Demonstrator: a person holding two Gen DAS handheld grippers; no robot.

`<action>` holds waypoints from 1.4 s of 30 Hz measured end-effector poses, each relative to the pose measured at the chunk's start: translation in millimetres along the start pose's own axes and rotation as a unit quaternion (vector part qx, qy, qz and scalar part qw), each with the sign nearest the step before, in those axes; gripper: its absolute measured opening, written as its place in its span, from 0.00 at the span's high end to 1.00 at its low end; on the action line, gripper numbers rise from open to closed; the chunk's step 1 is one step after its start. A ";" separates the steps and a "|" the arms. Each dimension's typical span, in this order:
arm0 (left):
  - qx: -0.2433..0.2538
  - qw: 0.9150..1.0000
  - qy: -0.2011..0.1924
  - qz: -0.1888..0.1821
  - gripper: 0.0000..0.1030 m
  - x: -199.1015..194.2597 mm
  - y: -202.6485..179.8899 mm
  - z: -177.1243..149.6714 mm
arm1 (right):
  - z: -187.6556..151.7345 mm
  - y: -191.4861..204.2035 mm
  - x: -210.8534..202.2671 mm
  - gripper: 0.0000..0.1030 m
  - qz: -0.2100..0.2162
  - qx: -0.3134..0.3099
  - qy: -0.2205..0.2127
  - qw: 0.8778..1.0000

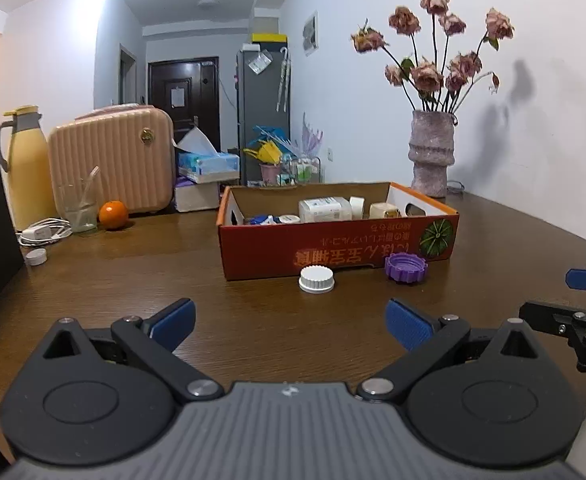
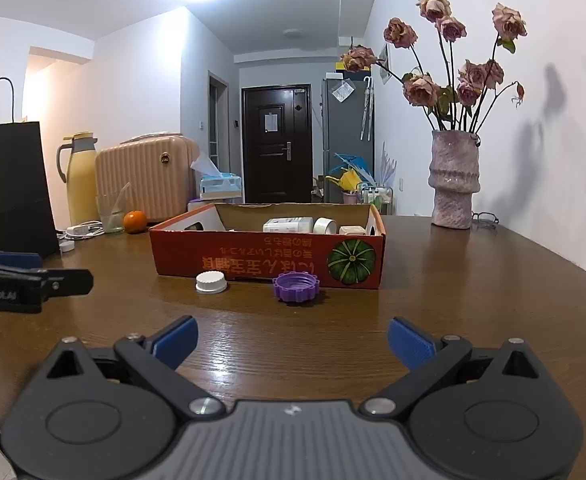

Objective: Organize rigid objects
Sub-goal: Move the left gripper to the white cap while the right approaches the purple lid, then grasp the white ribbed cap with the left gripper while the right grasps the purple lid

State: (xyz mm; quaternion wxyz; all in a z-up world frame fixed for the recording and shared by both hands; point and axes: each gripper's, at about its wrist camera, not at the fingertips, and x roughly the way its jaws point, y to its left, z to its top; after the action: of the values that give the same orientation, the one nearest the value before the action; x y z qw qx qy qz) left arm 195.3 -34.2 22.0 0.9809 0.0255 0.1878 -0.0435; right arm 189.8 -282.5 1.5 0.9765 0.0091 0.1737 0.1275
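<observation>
An orange cardboard box (image 1: 333, 248) (image 2: 253, 260) stands on the brown table and holds several small bottles and a tape roll. In front of it lie a white ribbed cap (image 1: 316, 279) (image 2: 211, 282) and a purple ribbed cap (image 1: 406, 267) (image 2: 296, 287). My left gripper (image 1: 291, 322) hovers open and empty a short way before the white cap. My right gripper (image 2: 292, 342) is open and empty too, just short of the purple cap. Each gripper shows at the edge of the other's view.
A vase of dried roses (image 1: 431, 156) (image 2: 455, 178) stands at the back right. At the back left sit an orange (image 1: 113, 214), a glass (image 1: 77, 208), a yellow jug (image 1: 27, 168), a charger cable (image 1: 45, 232), a small white cap (image 1: 36, 257) and a black bag (image 2: 9, 184).
</observation>
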 end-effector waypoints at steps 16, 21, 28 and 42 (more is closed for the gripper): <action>0.002 0.997 0.075 -0.026 0.10 129.5 3.4 33.0 | 50.0 -10.6 121.7 0.04 0.040 -0.026 0.076 0.996; -0.009 0.993 0.106 -0.048 0.34 177.7 5.8 39.9 | 65.7 -14.0 178.4 0.09 0.045 -0.035 0.125 0.991; -0.019 0.989 0.123 -0.081 0.45 202.8 5.5 38.3 | 57.1 -2.8 217.2 0.21 0.056 -0.080 0.146 0.984; -0.035 0.988 0.129 -0.073 0.62 199.3 11.8 32.2 | 52.2 -2.2 223.9 0.48 0.073 -0.072 0.150 0.983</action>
State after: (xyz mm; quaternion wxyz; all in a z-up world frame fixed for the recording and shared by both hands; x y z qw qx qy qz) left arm 392.7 -39.8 -21.6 0.9429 -0.0177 0.3157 -0.1046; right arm 411.3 -226.7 -25.0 0.9254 -0.0682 0.3075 0.2106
